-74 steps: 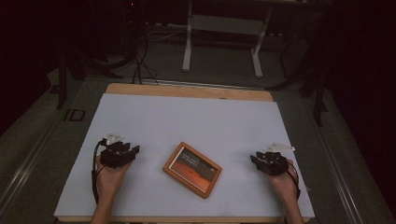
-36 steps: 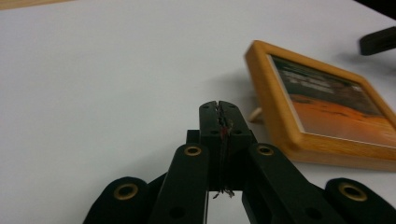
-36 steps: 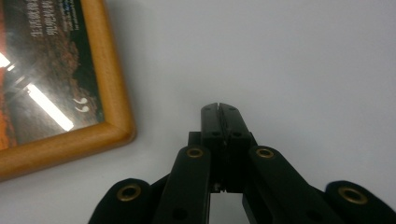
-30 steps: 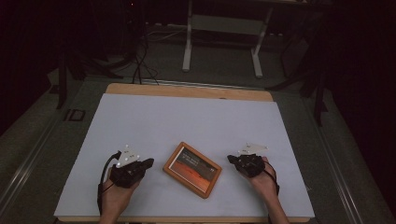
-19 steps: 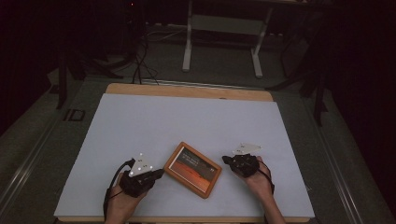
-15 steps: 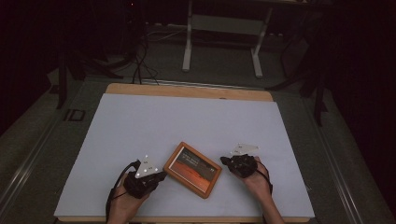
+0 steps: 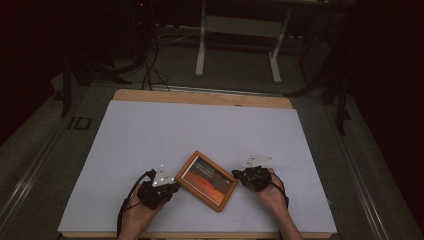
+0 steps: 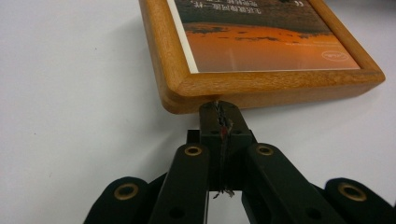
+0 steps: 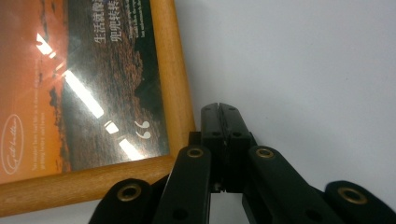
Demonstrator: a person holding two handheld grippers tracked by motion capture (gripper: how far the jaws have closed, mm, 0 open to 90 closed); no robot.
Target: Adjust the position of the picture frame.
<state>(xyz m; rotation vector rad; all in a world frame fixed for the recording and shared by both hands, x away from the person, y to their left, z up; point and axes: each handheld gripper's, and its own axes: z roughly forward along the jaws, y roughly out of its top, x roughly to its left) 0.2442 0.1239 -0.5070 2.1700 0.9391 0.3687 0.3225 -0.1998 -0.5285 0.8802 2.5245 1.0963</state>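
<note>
Both of your hands have closed in on the picture frame (image 7: 206, 180) since the earlier frames: they started out near the table's left and right edges and now sit right at the frame's two sides, the left one having travelled farther inward and toward you. Frame itself has not shifted.

High view: the wooden frame lies flat and skewed on the white table (image 7: 200, 125), in the near half, a little left of centre. Your left gripper (image 7: 167, 188) sits at its left corner, your right gripper (image 7: 239, 176) just off its right edge. Your forearms enter from the bottom edge. Beyond the table, a grey stand (image 7: 239, 30) on dark floor.

Left gripper view: your jaws are pressed together, nothing pinched between them. Left gripper (image 8: 219, 108) tips meet the frame's wooden side wall (image 8: 261, 91), touching or as good as touching it. Orange sunset print (image 8: 261, 39) with a line of text shows behind the glass.

Right gripper view: jaws again pressed flat together, empty. Right gripper (image 9: 219, 108) tips lie on the bare table (image 9: 303, 60), just beside the frame's wooden edge (image 9: 173, 70); contact cannot be told. Glare streaks cross the glass.
</note>
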